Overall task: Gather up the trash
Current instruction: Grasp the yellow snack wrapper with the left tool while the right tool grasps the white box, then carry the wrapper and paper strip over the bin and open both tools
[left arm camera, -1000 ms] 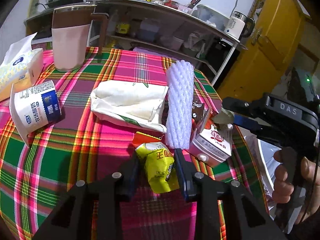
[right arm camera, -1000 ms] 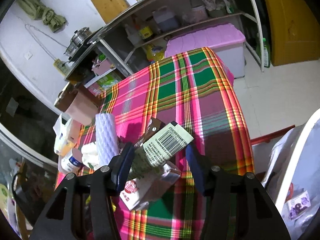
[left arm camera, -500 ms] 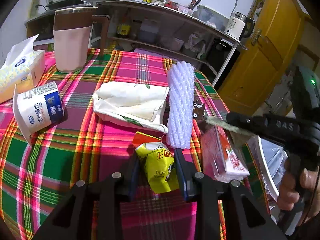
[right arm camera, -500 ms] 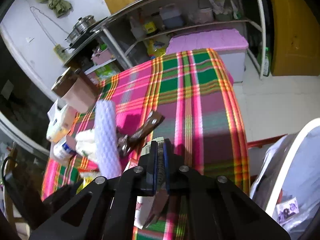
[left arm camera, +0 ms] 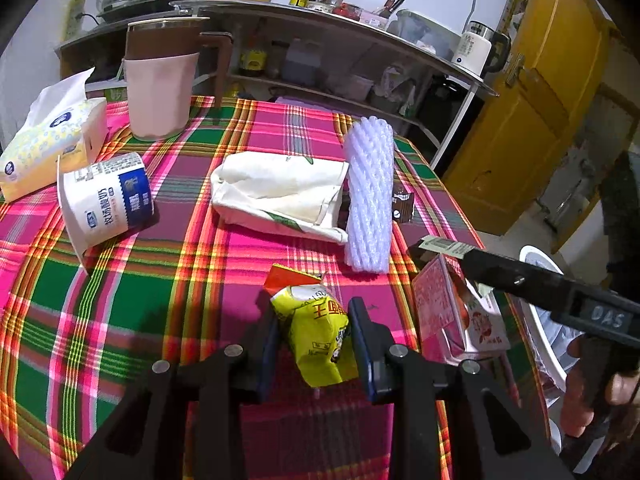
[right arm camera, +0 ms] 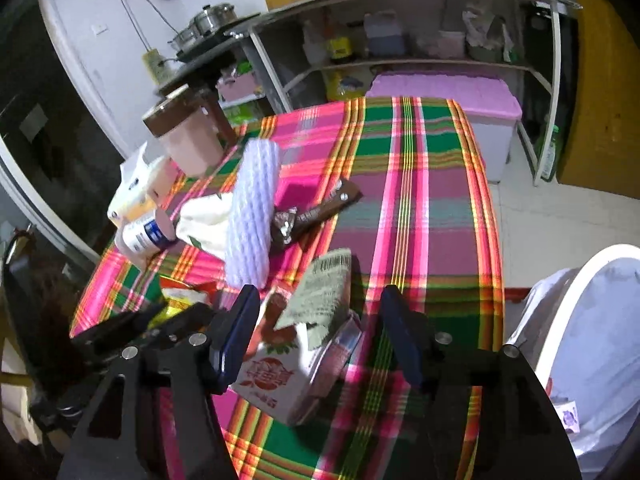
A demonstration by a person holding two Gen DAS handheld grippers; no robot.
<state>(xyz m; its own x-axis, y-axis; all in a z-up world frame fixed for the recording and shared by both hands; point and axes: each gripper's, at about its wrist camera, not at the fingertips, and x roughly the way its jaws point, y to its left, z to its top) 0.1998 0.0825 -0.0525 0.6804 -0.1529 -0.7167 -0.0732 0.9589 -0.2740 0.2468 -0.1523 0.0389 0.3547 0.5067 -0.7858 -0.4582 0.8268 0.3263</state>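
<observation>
My left gripper clamps a crumpled yellow packet with red characters and a torn orange-red top, held just above the plaid cloth. My right gripper has just been opening and its jaws stand wide; between them, untouched by the pads as far as I can tell, a grey-green wrapper with a barcode lies tilted over a pink-and-white carton on its side. A white bin with a liner stands beside the table's edge.
</observation>
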